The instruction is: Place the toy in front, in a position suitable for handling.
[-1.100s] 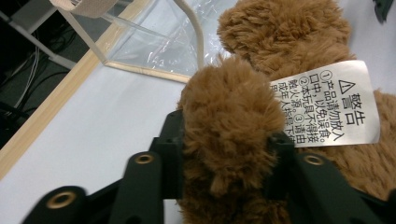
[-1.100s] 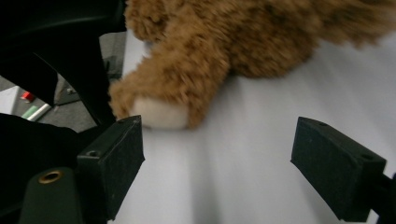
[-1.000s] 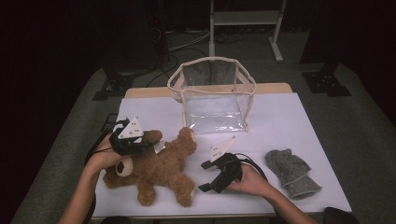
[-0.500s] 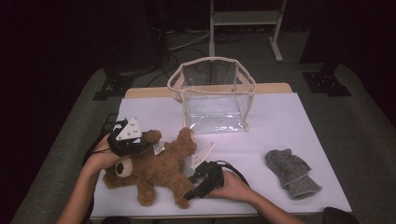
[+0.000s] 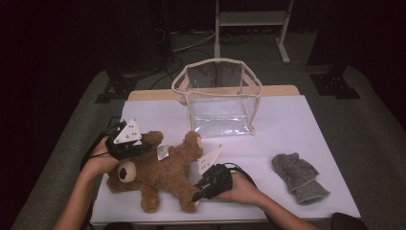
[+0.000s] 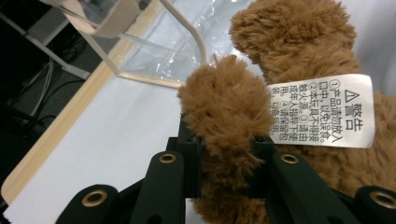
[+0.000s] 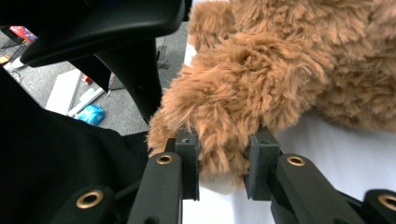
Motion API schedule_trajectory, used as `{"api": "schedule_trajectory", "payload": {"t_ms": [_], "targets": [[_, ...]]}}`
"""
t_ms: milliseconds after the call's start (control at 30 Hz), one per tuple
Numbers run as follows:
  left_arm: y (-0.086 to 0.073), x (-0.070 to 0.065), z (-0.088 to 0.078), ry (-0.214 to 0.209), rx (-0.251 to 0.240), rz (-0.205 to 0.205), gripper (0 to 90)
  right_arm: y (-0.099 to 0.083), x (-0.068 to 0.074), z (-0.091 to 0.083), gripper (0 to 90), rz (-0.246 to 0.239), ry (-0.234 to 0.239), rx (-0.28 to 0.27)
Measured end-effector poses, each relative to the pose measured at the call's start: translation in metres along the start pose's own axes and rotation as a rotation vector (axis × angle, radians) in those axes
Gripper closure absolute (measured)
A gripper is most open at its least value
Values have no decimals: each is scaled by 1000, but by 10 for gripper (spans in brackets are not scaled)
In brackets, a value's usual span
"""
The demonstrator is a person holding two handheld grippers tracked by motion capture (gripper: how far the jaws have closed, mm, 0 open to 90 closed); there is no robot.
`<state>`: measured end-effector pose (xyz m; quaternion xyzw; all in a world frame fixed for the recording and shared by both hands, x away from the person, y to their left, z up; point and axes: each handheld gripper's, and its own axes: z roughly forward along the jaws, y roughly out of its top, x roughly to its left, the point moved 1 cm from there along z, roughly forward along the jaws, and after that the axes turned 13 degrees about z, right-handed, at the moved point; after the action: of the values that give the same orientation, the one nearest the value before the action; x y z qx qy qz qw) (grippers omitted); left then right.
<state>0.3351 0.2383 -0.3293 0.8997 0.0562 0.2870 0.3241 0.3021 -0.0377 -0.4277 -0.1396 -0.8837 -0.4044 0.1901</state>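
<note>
Both grippers pinching the teddy bear, bag not yet loaded

The teddy bear (image 5: 160,175) is lying on its side at the near left of the white table (image 5: 287,129), not yet lifted. The left gripper (image 5: 139,143) is squeezing a furry limb by the head end, its warning tag (image 6: 322,111) hanging beside it. The right gripper (image 5: 197,195), whose jaws have just been closing, is pinching a leg at the near edge. The clear bag (image 5: 218,98) is standing open farther back, empty; a grey knit piece (image 5: 299,177) is lying at the near right.
</note>
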Motion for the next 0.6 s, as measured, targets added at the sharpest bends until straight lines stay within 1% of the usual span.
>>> {"api": "schedule_trajectory", "payload": {"t_ms": [67, 167, 200, 333, 467, 600], "targets": [[3, 0, -2, 5, -14, 0, 743, 1, 3, -8, 707, 0, 3, -13], [11, 1, -6, 7, -30, 8, 743, 2, 8, -23, 707, -14, 0, -29], [15, 1, -6, 8, -40, 8, 743, 1, 10, -28, 707, -11, 2, -34], [33, 2, -7, 2, -75, 31, 743, -3, 15, -51, 707, -15, -6, -55], [55, 2, -3, -9, -102, 77, 742, -13, 20, -75, 706, -10, -24, -81], [79, 0, 7, -25, -131, 112, 742, -26, 25, -99, 705, -7, -52, -93]]}}
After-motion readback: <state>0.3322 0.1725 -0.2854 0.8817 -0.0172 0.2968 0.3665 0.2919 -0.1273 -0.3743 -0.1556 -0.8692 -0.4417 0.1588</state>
